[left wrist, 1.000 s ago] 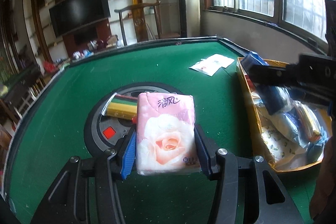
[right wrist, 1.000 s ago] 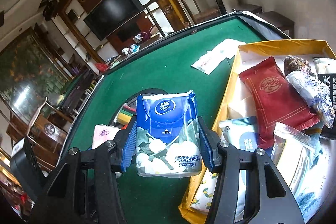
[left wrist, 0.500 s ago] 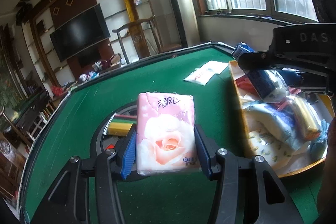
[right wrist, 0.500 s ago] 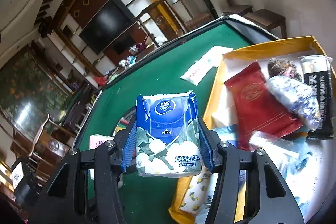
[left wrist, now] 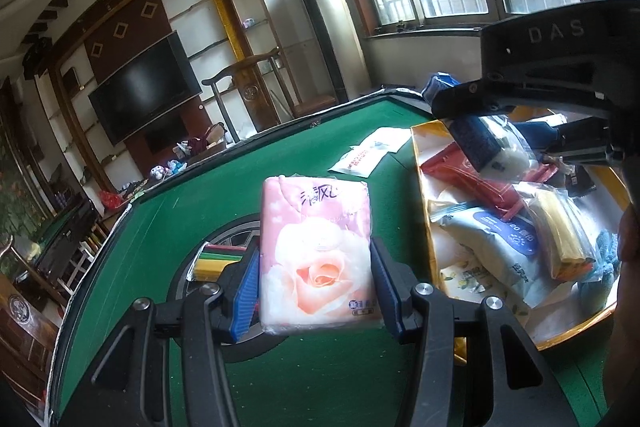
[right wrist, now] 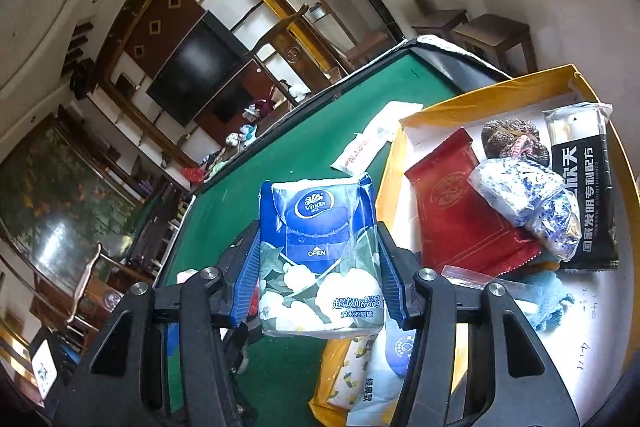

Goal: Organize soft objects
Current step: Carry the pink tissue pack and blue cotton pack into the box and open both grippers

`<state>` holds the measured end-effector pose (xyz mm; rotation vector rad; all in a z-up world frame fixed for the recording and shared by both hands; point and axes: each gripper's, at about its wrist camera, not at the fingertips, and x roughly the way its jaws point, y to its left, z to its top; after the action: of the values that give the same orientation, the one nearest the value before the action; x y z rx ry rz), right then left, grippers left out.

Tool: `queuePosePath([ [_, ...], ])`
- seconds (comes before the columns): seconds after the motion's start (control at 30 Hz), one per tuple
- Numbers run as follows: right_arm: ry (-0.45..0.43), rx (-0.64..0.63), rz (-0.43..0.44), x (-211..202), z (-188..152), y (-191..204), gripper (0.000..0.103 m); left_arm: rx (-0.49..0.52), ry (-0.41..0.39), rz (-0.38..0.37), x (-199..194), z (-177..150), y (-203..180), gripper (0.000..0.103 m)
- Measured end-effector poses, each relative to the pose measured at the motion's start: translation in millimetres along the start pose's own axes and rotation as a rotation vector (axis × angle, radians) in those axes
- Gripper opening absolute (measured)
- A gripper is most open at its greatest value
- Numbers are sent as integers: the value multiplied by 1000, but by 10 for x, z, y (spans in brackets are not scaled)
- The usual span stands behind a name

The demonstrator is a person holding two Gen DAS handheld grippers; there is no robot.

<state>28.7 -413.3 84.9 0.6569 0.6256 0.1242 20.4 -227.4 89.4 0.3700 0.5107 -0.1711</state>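
My left gripper [left wrist: 316, 301] is shut on a pink tissue pack with a rose print [left wrist: 316, 255], held above the green table. My right gripper [right wrist: 318, 293] is shut on a blue Vinda tissue pack [right wrist: 318, 259], held over the left edge of the yellow box [right wrist: 492, 87]. In the left wrist view the right gripper [left wrist: 492, 131] holds the blue pack [left wrist: 488, 147] above the yellow box [left wrist: 420, 163]. The box holds several soft packs, among them a red pouch [right wrist: 460, 211] and a white-blue pack [left wrist: 492, 243].
A white sachet [left wrist: 368, 153] lies on the green felt [left wrist: 192, 211] beyond the box. A round black panel with a striped coloured pack [left wrist: 218, 261] is set in the table's middle. A black packet [right wrist: 584, 195] and a brown item [right wrist: 512, 139] lie in the box.
Both grippers have risen and tilted up with their packs still held. The right gripper has moved further over the yellow box.
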Motion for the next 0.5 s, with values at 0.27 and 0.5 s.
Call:
queuePosePath([
  [0.27, -9, 15, 1, -33, 29, -45, 53, 14, -5, -9, -39, 14, -82, 52],
  [0.5, -39, 41, -18, -147, 84, -148, 53, 24, -16, -20, -72, 55, -156, 52],
])
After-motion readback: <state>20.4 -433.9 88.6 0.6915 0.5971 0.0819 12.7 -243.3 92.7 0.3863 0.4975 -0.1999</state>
